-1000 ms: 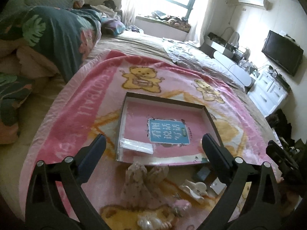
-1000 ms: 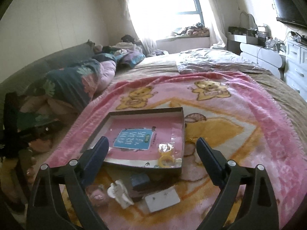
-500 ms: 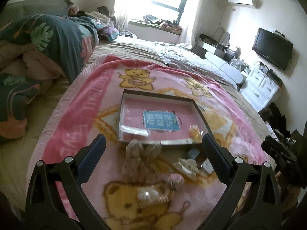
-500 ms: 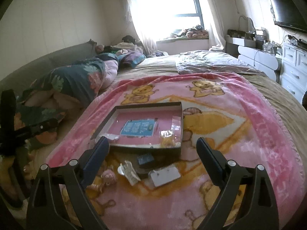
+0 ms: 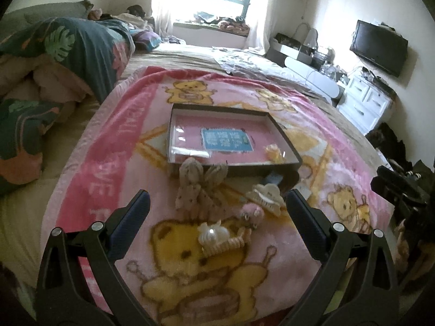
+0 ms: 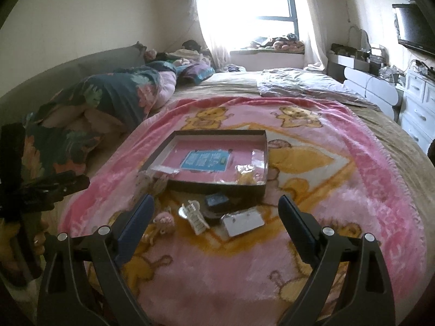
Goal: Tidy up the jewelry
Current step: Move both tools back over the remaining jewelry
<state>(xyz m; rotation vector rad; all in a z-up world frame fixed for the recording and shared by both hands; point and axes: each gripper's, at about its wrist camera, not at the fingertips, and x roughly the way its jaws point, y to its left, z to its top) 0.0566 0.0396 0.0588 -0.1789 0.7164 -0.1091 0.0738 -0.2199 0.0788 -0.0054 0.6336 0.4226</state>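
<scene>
On pink blanket (image 5: pixel 114 146), tray (image 5: pixel 285 141) at 12 o'clock; hair clips (image 5: pixel 266 197) between spread, empty jaws of left gripper (image 5: pixel 217 214); right gripper (image 6: pixel 216 221) likewise agape over card (image 6: pixel 242 221).

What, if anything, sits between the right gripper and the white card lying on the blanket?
Nothing visible does. The right gripper is open and empty, and the white card lies flat on the pink blanket just ahead between its fingers. The white hair claw and dark blue box sit beside it, not in front.

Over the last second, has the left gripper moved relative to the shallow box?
Yes. The left gripper has pulled back from the shallow box; the box now sits higher and smaller, with more blanket and accessories showing.
</scene>
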